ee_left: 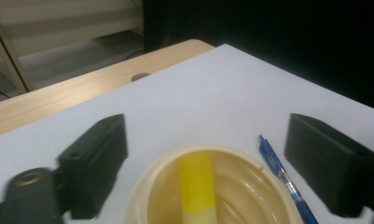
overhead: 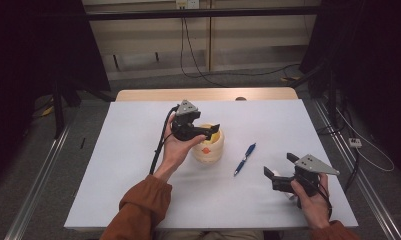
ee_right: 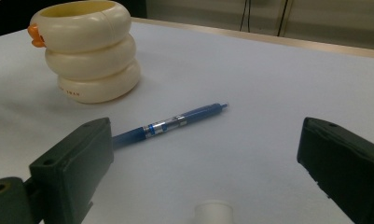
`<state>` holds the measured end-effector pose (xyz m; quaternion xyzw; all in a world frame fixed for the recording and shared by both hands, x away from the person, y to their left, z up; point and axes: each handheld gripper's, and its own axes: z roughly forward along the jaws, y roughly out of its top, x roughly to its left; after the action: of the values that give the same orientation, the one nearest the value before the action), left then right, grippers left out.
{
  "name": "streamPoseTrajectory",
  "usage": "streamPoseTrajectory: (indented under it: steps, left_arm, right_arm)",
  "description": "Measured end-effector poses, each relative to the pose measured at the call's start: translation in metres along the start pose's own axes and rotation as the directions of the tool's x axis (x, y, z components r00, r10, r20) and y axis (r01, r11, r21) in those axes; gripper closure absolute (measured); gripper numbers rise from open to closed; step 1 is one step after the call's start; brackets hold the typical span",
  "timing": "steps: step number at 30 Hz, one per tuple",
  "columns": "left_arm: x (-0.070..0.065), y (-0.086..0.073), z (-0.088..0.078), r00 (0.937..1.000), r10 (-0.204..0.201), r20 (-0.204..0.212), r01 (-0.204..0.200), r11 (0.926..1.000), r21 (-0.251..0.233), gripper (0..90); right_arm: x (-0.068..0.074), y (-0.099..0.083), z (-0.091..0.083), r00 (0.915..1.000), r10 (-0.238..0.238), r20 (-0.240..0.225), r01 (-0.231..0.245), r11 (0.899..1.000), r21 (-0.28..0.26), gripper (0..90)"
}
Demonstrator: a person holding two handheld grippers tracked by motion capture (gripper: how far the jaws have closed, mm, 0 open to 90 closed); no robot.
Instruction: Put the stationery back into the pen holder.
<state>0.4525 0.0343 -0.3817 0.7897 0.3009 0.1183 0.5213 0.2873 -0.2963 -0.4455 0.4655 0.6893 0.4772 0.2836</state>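
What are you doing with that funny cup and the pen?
A person holds a gripper in each hand at a white table. The left gripper hangs open over a cream ringed cup, and a yellow stick stands inside the cup. The right gripper waits open near a blue pen lying on the table, not touching it.

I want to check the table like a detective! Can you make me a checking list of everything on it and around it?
Surface: white table top, bare wood strip at the far edge.
Job's things: cream ringed cup stands upright; a yellow stick lies inside it; blue pen lies flat beside it, apart.
Clutter: small white cap near the right gripper.
Grippers: left gripper open above the cup, nothing held; right gripper open, low over the table, nothing held.
Cables: black cable trails from the left gripper.
Surroundings: grey floor, loose wires, dark curtains.
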Motion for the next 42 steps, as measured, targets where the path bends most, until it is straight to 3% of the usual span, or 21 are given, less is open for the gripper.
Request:
streamPoseTrajectory:
  steps: [3, 6, 10, 13, 16, 24, 28, 34, 37, 39, 42]
  left_arm:
    - [-0.001, 0.001, -0.004, 0.9998, -0.015, 0.012, 0.014, 0.9997, 0.017, 7.0]
    - [-0.003, 0.001, -0.008, 0.9998, 0.018, 0.005, -0.018, 0.9993, 0.032, 5.9]
    - [-0.003, 0.0, -0.015, 0.9998, 0.0, 0.018, -0.001, 0.999, 0.045, 5.4]
    - [-0.006, -0.002, -0.021, 0.9995, 0.03, -0.004, -0.029, 0.9977, 0.061, 5.4]
    - [-0.006, -0.005, -0.028, 0.9993, 0.033, -0.019, -0.032, 0.9974, 0.065, 5.4]
    - [0.004, -0.012, -0.044, 0.9976, 0.008, -0.068, -0.003, 0.9972, 0.075, 6.0]
    - [0.008, -0.017, -0.053, 0.9969, -0.018, -0.077, 0.023, 0.9976, 0.065, 5.5]
    - [0.012, -0.022, -0.064, 0.9955, -0.025, -0.091, 0.03, 0.9978, 0.059, 5.5]
    - [0.013, -0.027, -0.069, 0.9937, -0.029, -0.108, 0.038, 0.9959, 0.081, 5.5]
    - [0.014, -0.031, -0.071, 0.9946, -0.041, -0.095, 0.051, 0.9935, 0.101, 5.5]
    - [0.015, -0.037, -0.075, 0.992, -0.039, -0.12, 0.053, 0.992, 0.114, 5.9]
  right_arm:
    - [0.0, 0.0, 0.0, 1.0, 0.001, 0.0, -0.001, 1.0, 0.0, 3.4]
    - [0.0, 0.0, 0.0, 1.0, 0.002, 0.001, -0.002, 1.0, 0.002, 3.4]
    - [0.0, 0.0, 0.0, 1.0, 0.003, 0.003, -0.003, 1.0, 0.001, 3.4]
    - [0.0, 0.0, 0.0, 1.0, 0.004, 0.004, -0.004, 1.0, 0.002, 3.4]
    - [0.0, 0.0, 0.001, 1.0, 0.002, 0.005, -0.002, 1.0, 0.004, 3.4]
    - [0.0, 0.0, 0.0, 1.0, 0.003, 0.006, -0.003, 1.0, 0.004, 3.5]
    - [0.0, 0.0, 0.001, 1.0, 0.002, 0.005, -0.002, 1.0, 0.005, 3.5]
    - [0.0, 0.0, 0.001, 1.0, 0.005, 0.007, -0.005, 1.0, 0.007, 3.5]
    - [0.0, 0.0, 0.001, 1.0, 0.004, 0.007, -0.004, 1.0, 0.007, 3.5]
    - [0.0, 0.0, 0.001, 1.0, 0.005, 0.006, -0.005, 1.0, 0.008, 3.4]
    - [0.0, 0.0, 0.001, 1.0, 0.003, 0.006, -0.003, 1.0, 0.009, 3.4]
